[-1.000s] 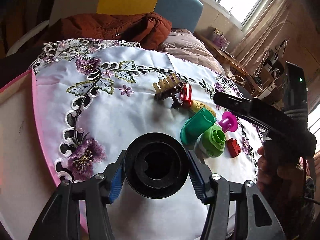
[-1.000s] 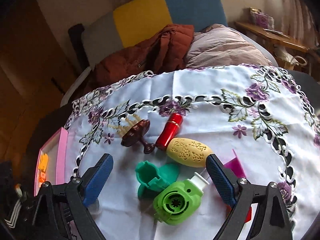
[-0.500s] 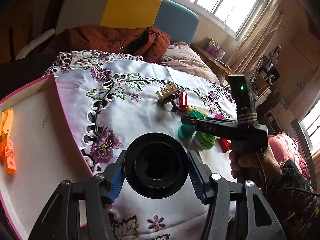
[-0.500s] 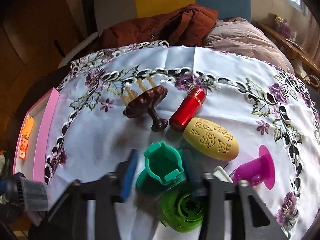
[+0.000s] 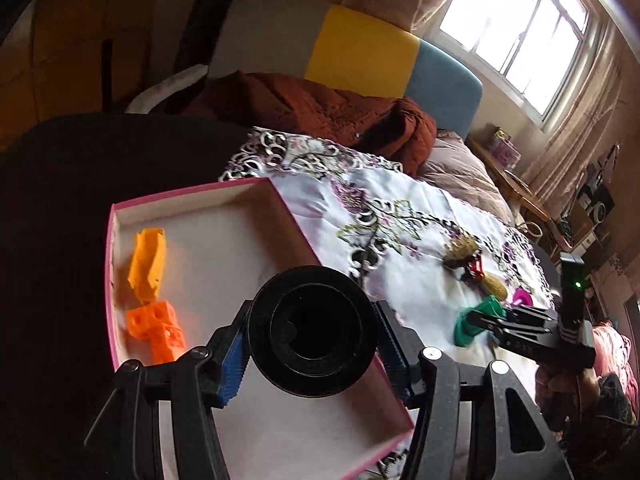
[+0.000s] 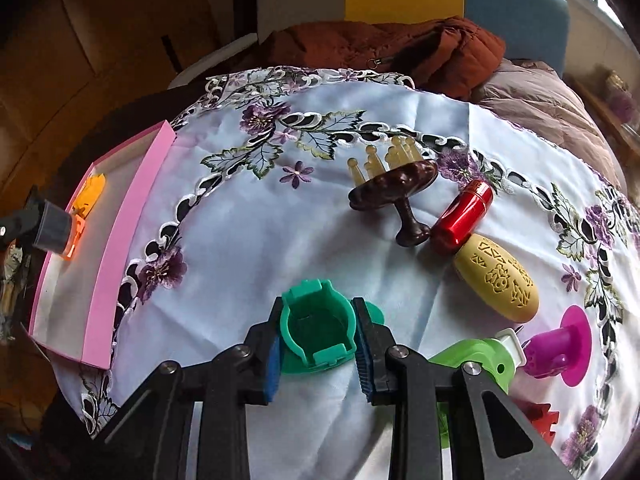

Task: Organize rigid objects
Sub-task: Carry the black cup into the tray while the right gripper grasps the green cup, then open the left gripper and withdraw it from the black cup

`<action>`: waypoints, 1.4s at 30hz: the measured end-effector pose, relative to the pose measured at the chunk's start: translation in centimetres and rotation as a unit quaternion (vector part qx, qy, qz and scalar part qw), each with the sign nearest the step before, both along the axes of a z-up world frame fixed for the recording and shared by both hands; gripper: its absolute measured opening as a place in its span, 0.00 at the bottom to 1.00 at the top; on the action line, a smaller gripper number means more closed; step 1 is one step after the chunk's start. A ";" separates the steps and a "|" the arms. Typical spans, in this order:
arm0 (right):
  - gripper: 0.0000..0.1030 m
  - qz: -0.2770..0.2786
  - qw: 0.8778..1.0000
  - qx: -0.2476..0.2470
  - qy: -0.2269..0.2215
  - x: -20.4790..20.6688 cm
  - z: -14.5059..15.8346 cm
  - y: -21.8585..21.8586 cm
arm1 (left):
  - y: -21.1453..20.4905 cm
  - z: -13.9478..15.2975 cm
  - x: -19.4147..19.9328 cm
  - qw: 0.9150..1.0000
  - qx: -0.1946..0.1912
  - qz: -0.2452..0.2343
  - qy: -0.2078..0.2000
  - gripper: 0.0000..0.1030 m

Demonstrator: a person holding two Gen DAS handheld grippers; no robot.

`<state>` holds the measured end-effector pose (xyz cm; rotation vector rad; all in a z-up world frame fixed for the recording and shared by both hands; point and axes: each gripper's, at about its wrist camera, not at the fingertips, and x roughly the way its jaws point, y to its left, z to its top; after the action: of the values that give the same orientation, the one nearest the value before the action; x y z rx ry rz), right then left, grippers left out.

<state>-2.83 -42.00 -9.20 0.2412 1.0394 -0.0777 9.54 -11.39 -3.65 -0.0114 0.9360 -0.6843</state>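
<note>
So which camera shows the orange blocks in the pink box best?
The left wrist view. It looks down into the pink box, so the orange blocks show clearly beside a yellow-orange piece. In the right wrist view the box sits far left, and the blocks are mostly hidden behind a grey-tipped black thing.

Daylight came from blown-out window [image 5: 516, 36] (upper right); corners stayed dark, edges bowed, slight motion blur.

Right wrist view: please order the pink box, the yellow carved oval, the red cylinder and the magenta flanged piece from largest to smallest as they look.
1. Pink box, clearly largest.
2. Yellow carved oval.
3. Red cylinder and magenta flanged piece: these look alike, and the magenta piece lies nearer the camera, so I do not rank them.
</note>
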 end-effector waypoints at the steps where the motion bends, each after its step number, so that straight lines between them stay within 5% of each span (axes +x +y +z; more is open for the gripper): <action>1: 0.30 0.001 1.000 -0.001 0.000 0.0 0.0 0.0 | 0.1 -0.3 1.0 1.000 0.005 0.008 0.001 0.57; 10: 0.30 0.009 1.000 -0.010 0.000 0.2 0.0 0.3 | 0.1 -2.6 7.0 0.998 0.016 0.050 0.028 0.57; 23: 0.30 0.010 1.000 -0.010 0.000 0.2 0.0 0.2 | 0.5 -3.7 9.8 0.996 0.036 0.076 0.035 0.58; 32: 0.30 0.006 1.000 -0.015 0.006 0.2 -0.2 0.2 | 3.9 -1.9 6.1 0.994 0.013 0.108 0.021 0.67; 42: 0.30 0.008 1.000 -0.024 0.005 0.2 -0.2 0.4 | 3.8 -2.0 -2.1 0.993 0.062 0.096 -0.027 0.67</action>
<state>-2.66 -41.56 -9.40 0.1892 1.0483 -0.0896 7.40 -7.56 -5.60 0.0275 0.9113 -0.4458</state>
